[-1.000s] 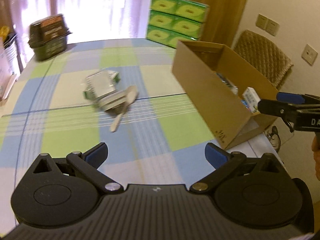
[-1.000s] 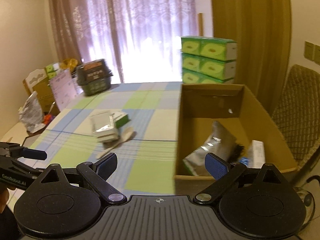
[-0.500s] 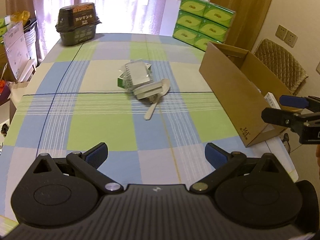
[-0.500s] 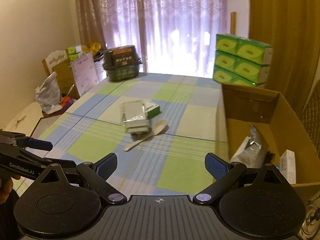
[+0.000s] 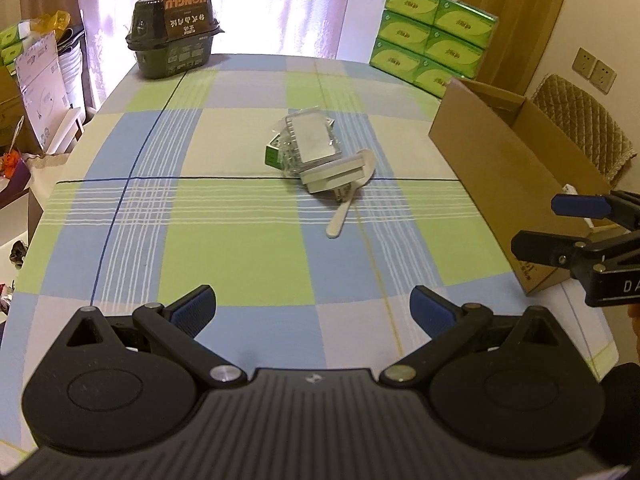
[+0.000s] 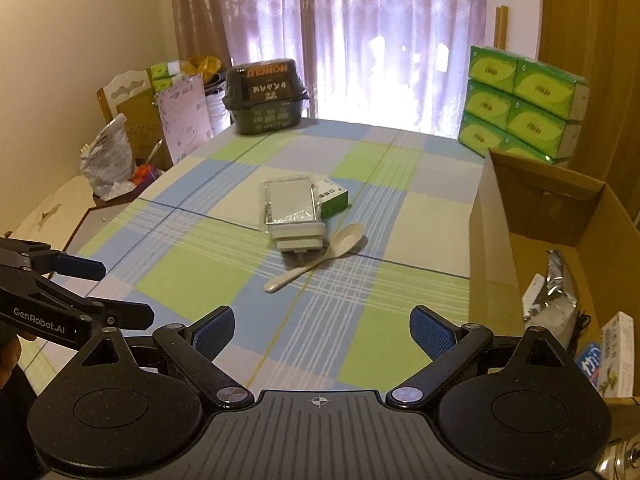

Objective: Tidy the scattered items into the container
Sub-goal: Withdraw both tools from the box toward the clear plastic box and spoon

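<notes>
Left gripper (image 5: 312, 308) hovering over tablecloth (image 5: 224, 240), jaws spread wide, gripping nothing. Right gripper (image 6: 318, 330) likewise gaping, empty. Spoon (image 6: 316, 258), foil packet (image 6: 290, 200), green box (image 6: 334, 198) lying clustered at 12 o'clock of both grippers. Cardboard box (image 6: 496, 240) sitting at 2 o'clock, holding silver pouch (image 6: 554, 300).

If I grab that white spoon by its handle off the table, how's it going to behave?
The spoon looks like rigid plastic, so probably stiff and light. Its smooth, thin handle lies flat on the tablecloth, so it may slip or skid when pinched. Its bowl seems to rest against the grey box, which might shift.
</notes>
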Demonstrator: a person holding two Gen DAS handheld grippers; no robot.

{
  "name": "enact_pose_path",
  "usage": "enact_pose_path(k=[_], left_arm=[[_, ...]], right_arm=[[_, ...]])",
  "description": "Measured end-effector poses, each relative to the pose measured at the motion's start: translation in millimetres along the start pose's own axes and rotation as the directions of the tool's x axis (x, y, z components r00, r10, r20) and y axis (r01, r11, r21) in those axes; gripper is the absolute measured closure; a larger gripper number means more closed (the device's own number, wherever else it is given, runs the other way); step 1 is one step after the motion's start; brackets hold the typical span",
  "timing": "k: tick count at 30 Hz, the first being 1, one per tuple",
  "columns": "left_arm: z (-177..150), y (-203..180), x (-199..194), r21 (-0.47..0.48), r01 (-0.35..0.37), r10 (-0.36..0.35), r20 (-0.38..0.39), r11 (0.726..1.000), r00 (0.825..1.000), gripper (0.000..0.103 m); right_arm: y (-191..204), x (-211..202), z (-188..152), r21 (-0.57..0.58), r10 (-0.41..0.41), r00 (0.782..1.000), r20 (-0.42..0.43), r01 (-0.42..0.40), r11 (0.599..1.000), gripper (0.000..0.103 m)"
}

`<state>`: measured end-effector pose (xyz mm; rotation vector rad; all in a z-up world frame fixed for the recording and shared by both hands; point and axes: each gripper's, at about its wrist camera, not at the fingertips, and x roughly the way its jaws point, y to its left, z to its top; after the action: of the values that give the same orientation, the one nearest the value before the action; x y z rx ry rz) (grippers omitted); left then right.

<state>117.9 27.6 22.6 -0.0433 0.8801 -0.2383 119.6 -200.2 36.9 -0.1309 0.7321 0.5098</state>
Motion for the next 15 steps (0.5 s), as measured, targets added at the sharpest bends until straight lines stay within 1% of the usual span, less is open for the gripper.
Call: enact_pose_path(k=[4,10,15], left_arm=[[6.2,4.6,13.6,0.008,-0.001,0.001,-0.012,1.000,1.000,0.002],[20.8,7.4,36.1,0.016,0.030,-0.030,-0.012,0.999,0.999,0.002],[34.8,9.0,59.6,0.040,0.029,-0.029,-0.022,0.999,0.999,0.002]], right_arm=[[-3.8,15.8,4.2,0.001,0.003,1.000,-0.012,-0.003,1.000,0.004],[-14.2,41.5,13.8,0.016,0.007,1.000,-0.024,-0.007,1.000,0.004],[-19.4,63.7,23.8,0.007,-0.001,0.999,-0.034,0.001,1.000,0.004]])
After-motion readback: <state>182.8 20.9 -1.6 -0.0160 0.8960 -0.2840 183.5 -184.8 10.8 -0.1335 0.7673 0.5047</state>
